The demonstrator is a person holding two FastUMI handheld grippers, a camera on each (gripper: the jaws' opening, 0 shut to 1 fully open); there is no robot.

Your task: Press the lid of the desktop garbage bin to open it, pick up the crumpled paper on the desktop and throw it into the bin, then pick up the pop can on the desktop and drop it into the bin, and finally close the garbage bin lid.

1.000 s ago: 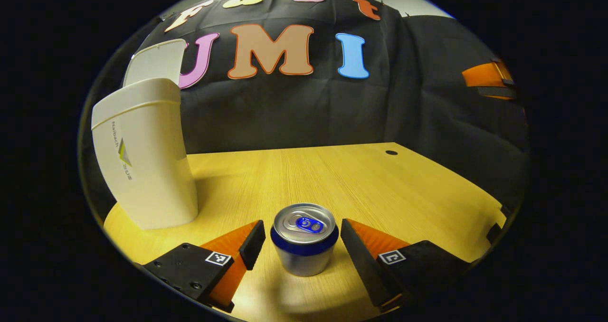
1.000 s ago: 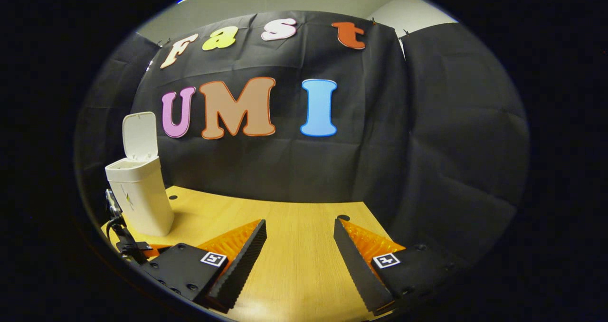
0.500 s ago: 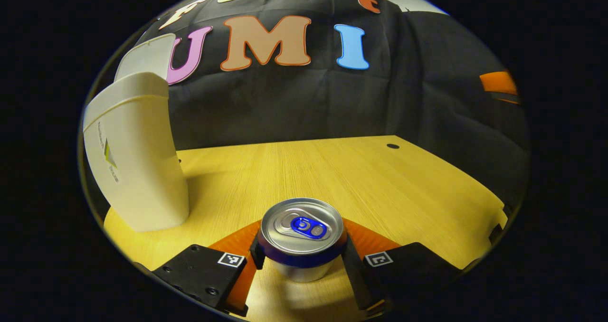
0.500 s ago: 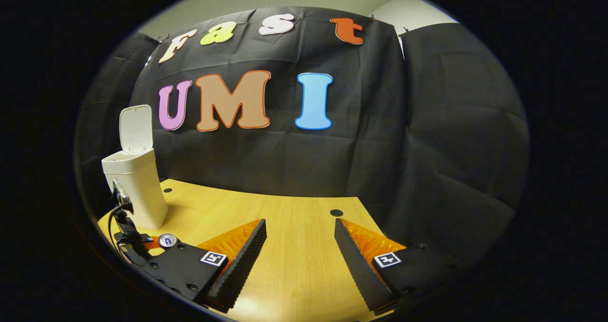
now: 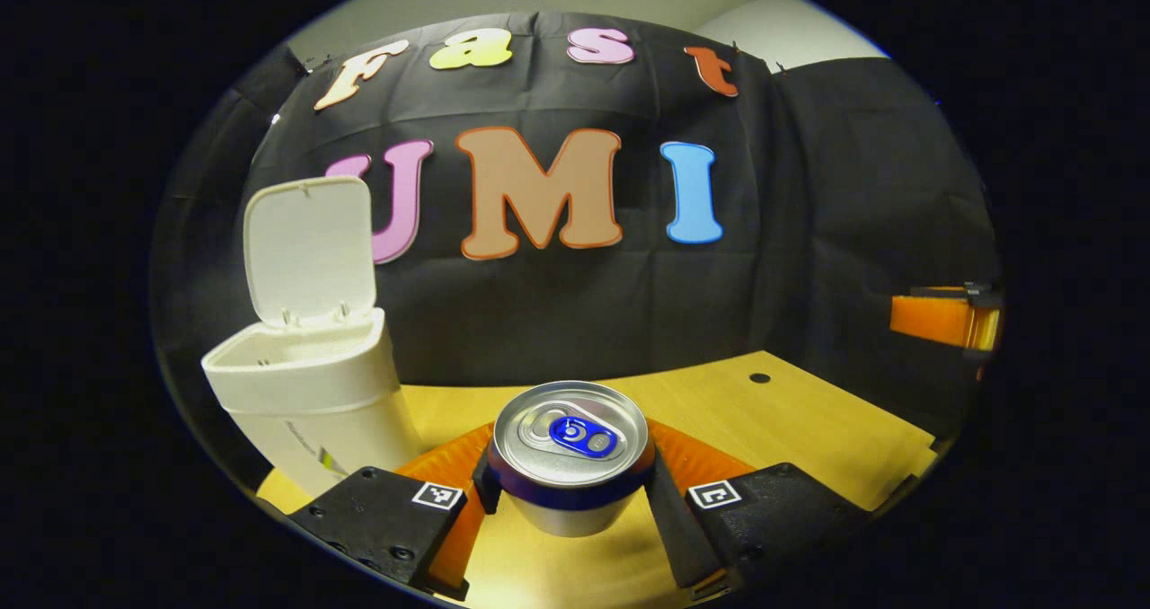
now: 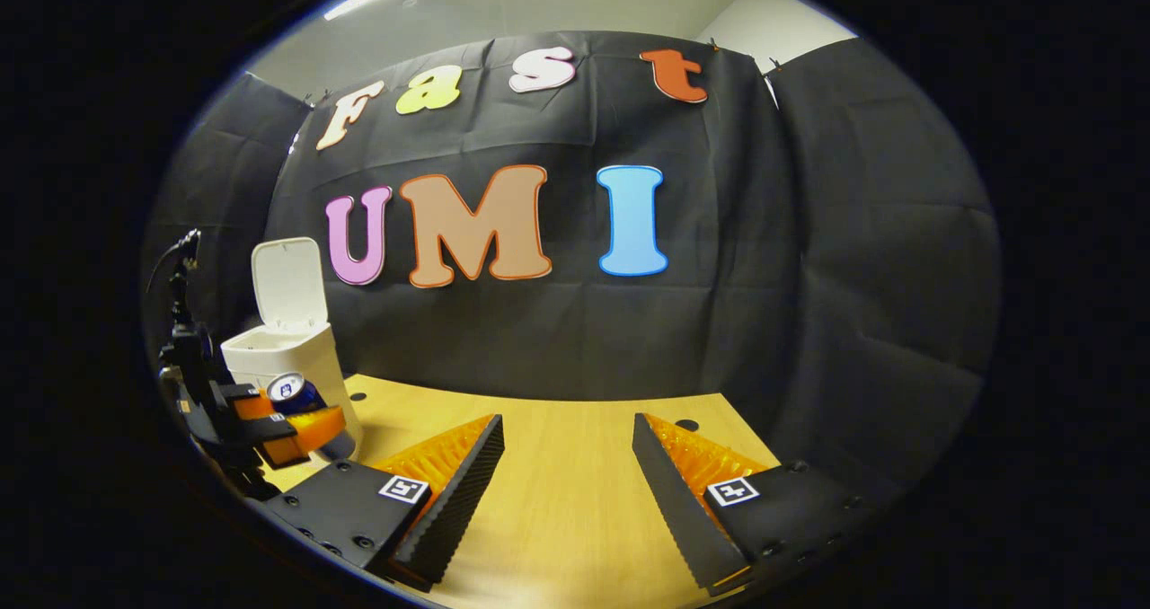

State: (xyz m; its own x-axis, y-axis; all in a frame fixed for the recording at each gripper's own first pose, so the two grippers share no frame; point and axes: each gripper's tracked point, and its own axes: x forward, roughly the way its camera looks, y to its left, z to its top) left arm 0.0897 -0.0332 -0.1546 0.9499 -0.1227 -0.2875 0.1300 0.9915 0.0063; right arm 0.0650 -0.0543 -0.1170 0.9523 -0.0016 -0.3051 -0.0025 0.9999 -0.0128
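A silver pop can (image 5: 570, 454) with a blue band and blue tab sits between the fingers of my left gripper (image 5: 570, 492), which is shut on it and holds it up off the wooden desk (image 5: 809, 429). The white garbage bin (image 5: 310, 393) stands to the left with its lid (image 5: 310, 250) tipped up and open. In the right gripper view, the left gripper (image 6: 287, 420) carries the can (image 6: 289, 392) in front of the bin (image 6: 287, 348). My right gripper (image 6: 566, 474) hangs open over the desk (image 6: 557, 447) with nothing between its fingers.
Black cloth walls close the booth behind and to the right of the desk. A small round hole (image 5: 759, 378) marks the desk's far right part. The right gripper's orange body (image 5: 939, 317) shows at the right edge of the left gripper view.
My left gripper closed on the can and has lifted it off the desk, rising level with the bin's rim. The right gripper stayed open and hardly moved.
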